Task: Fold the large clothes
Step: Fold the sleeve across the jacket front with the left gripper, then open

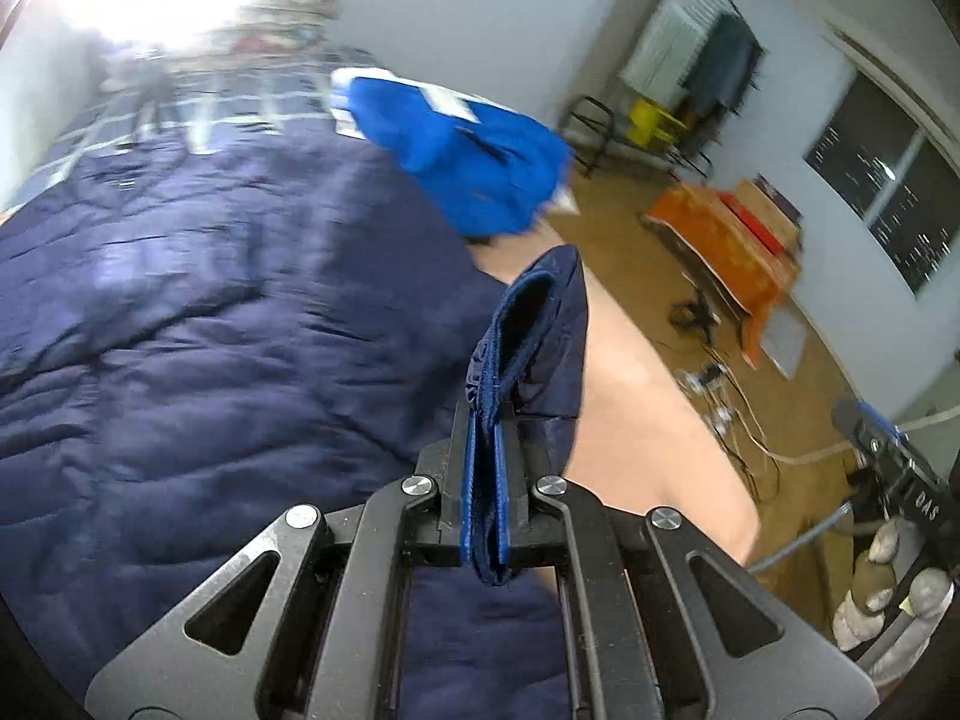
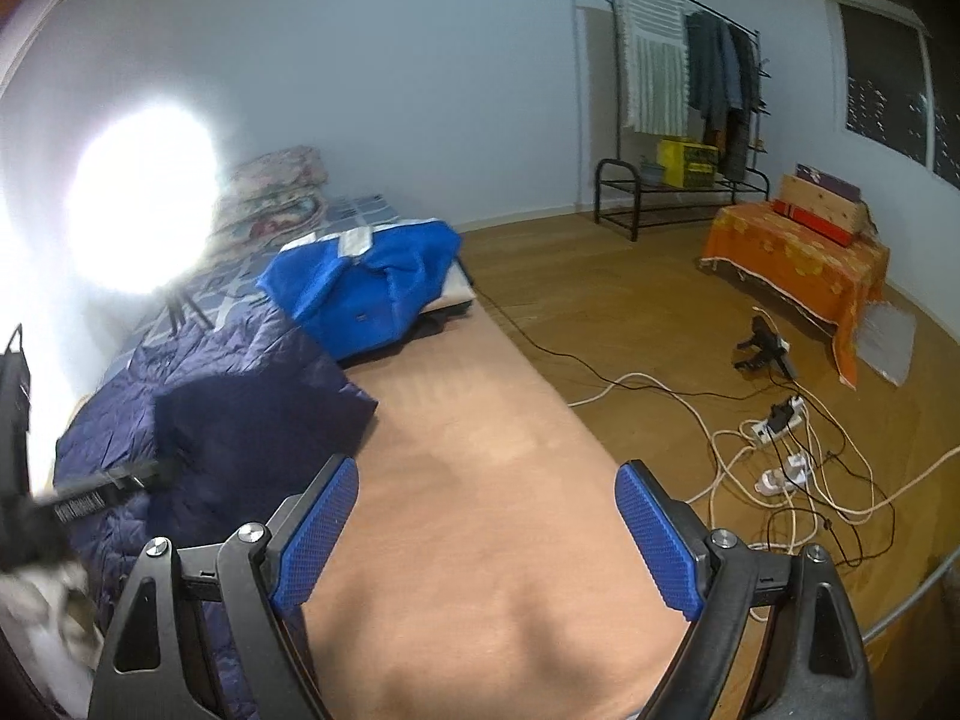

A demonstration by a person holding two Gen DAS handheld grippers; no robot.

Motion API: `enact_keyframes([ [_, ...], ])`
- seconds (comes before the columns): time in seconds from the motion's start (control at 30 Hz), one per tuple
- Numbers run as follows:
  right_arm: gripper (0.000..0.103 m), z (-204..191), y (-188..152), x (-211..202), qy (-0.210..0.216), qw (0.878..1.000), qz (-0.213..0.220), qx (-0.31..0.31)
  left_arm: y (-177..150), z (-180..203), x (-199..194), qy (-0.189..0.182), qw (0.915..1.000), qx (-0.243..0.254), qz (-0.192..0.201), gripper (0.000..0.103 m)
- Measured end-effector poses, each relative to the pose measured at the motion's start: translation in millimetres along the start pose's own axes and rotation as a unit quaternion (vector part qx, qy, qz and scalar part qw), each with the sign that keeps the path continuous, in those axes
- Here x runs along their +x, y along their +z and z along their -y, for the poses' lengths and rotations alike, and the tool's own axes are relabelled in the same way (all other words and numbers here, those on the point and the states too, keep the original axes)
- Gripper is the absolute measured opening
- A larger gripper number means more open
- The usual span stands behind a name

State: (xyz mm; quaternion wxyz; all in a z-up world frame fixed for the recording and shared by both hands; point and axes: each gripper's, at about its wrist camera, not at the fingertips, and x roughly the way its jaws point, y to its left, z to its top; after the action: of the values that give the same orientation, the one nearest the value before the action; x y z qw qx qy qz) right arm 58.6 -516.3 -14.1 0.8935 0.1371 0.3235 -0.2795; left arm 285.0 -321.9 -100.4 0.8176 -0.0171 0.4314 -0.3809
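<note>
A large navy quilted jacket (image 1: 198, 312) lies spread on the bed; it also shows in the right wrist view (image 2: 240, 414). My left gripper (image 1: 489, 420) is shut on a navy edge of that jacket (image 1: 534, 324), which sticks up between the jaws. My right gripper (image 2: 486, 504) is open and empty, held over the bare tan mattress (image 2: 480, 480) to the right of the jacket. The left gripper (image 2: 90, 498) shows blurred at the left of the right wrist view.
A bright blue garment (image 2: 366, 288) lies bunched further up the bed, also in the left wrist view (image 1: 474, 150). Folded blankets (image 2: 276, 192) lie at the bed's head. Cables and power strips (image 2: 780, 450) lie on the wooden floor. An orange-covered bench (image 2: 798, 264) and a clothes rack (image 2: 690, 90) stand by the wall.
</note>
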Motion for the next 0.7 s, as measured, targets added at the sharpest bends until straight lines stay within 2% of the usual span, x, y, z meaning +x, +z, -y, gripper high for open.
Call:
enact_keyframes([
  [0.33,0.089,-51,-8,19,0.001,0.998,-0.019,-0.057,8,-134,-19,0.089,0.9943,-0.057,0.016,0.003],
  [0.6,0.088,-79,-15,34,0.003,0.995,-0.036,-0.091,23,-215,-17,0.132,0.9857,-0.1,0.03,0.003],
  [0.7,0.088,-89,-18,37,0.003,0.994,-0.039,-0.106,33,-247,-22,0.15,0.9797,-0.125,0.045,0.003],
])
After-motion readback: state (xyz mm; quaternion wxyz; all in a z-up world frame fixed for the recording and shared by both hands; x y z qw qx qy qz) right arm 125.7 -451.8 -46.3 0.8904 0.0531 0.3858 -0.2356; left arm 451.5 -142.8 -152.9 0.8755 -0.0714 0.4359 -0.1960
